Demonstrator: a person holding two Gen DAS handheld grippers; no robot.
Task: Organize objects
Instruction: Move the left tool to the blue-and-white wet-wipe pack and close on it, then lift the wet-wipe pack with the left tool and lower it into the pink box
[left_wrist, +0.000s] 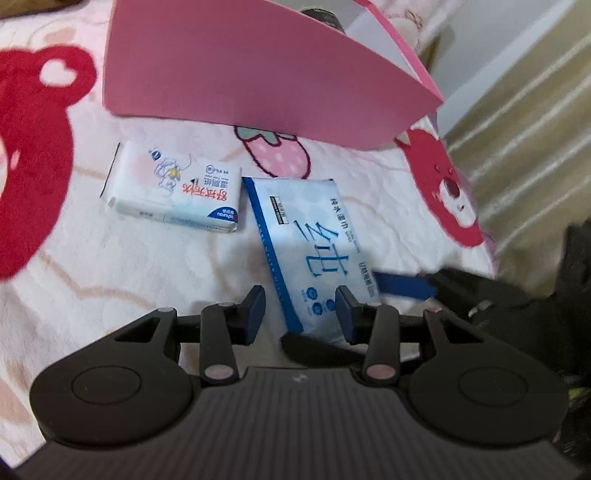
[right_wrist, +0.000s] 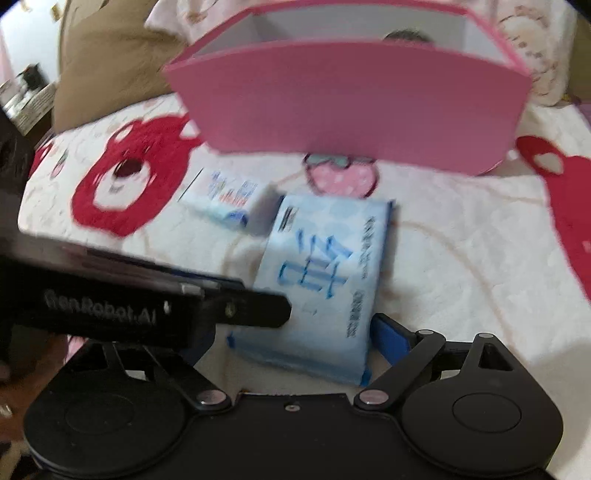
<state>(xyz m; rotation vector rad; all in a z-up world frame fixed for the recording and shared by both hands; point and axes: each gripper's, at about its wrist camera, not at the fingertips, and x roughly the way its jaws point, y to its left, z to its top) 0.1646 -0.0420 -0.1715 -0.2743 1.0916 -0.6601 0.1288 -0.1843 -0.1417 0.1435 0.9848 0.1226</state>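
Large blue wipes pack (left_wrist: 314, 240) flat on bear-print blanket (left_wrist: 74, 277), before pink box (left_wrist: 258, 66); small tissue pack (left_wrist: 173, 192) beside; left gripper (left_wrist: 301, 308) jaws narrow, apparently pinching large pack's corner; right gripper (right_wrist: 295, 332) jaws wide, straddling it.

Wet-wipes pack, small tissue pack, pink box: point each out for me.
wet-wipes pack (left_wrist: 314, 236), left wrist view, middle of its printed face
small tissue pack (left_wrist: 173, 188), left wrist view, centre of its top
pink box (right_wrist: 354, 99), right wrist view, front wall

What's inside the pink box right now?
The pink rectangular cardboard box is open-topped with white inner walls. The right wrist view shows a dark rounded object peeking above its front wall. What it is, and the box floor, stay hidden behind that wall.
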